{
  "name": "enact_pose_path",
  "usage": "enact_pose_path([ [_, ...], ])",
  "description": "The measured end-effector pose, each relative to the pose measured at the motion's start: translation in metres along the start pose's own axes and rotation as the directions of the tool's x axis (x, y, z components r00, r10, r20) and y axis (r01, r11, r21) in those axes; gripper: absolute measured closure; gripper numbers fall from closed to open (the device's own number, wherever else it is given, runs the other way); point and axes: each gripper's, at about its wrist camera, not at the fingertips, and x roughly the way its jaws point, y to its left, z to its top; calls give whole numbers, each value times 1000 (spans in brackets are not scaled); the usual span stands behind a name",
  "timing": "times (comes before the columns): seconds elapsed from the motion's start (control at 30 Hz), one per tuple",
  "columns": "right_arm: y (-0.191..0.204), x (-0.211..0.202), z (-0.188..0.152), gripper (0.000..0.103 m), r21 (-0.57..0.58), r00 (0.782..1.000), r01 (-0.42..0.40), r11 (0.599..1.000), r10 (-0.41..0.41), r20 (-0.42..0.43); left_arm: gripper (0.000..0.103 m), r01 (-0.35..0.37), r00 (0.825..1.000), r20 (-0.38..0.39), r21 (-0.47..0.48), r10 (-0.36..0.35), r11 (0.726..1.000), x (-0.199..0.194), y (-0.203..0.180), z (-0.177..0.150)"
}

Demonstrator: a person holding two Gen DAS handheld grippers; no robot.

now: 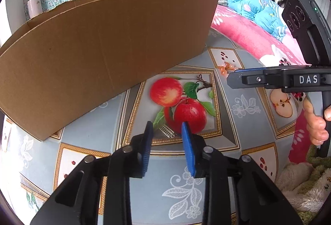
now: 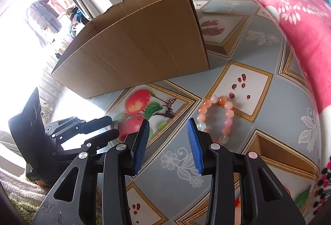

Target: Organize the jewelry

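The left gripper [image 1: 167, 128] has its fingers open above a small silver hair clip [image 1: 167, 131] on the fruit-print table [image 1: 238, 121]. The right gripper [image 2: 168, 126] is open too, holding nothing. A pink bead bracelet [image 2: 215, 119] lies just beside it, near the cardboard box [image 2: 144, 45].

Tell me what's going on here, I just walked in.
A person holds a two-finger gripper in each hand over a fruit-print tablecloth. The left gripper is open, pointed at a small silver metal piece lying on the printed apple. The right gripper is also open, beside an orange and pink bead bracelet on the cloth. Neither holds anything. An open cardboard box stands behind them.
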Motion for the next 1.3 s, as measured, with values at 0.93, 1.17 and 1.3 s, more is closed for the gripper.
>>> enact_pose_path([
  [0.93,10,3,7,66,23,998,45,999,-46,34,103,-38,999,-17,30,38,999,3,-7,4],
  [1.17,7,-2,8,66,28,997,65,997,-66,43,103,-21,1000,-20,29,21,999,-5,-6,-1],
  [1.3,7,-1,9,66,27,997,70,997,-71,41,103,-4,1000,-5,43,5,999,-11,-8,-2],
])
